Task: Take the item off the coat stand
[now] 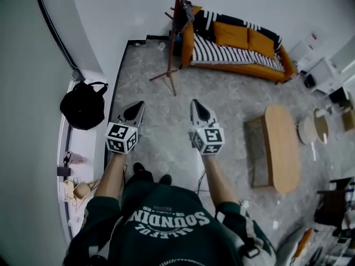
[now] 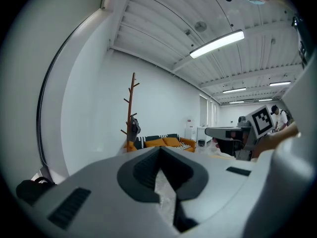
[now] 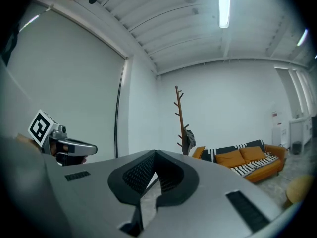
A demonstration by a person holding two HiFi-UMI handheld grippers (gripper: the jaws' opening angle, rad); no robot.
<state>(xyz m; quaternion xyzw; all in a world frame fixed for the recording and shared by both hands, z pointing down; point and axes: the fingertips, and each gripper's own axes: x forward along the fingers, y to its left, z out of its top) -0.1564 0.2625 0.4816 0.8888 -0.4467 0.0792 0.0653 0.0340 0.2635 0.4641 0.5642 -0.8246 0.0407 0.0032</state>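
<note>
A tall brown wooden coat stand (image 1: pixel 176 35) rises by the far wall, next to the sofa's left end. A dark item (image 1: pixel 183 13) hangs from a peg near its top. The stand (image 2: pixel 131 114) and the dark item (image 2: pixel 133 128) show small and far off in the left gripper view. In the right gripper view the stand (image 3: pixel 180 115) and item (image 3: pixel 188 139) are also distant. My left gripper (image 1: pixel 136 108) and right gripper (image 1: pixel 198 106) are held side by side, well short of the stand. Both point toward it, jaws shut and empty.
An orange sofa (image 1: pixel 238 49) with a striped blanket stands along the far wall. A long wooden coffee table (image 1: pixel 283 148) is at the right, with round stools (image 1: pixel 308 131) beyond it. A black bag (image 1: pixel 84 105) sits on a white ledge at the left.
</note>
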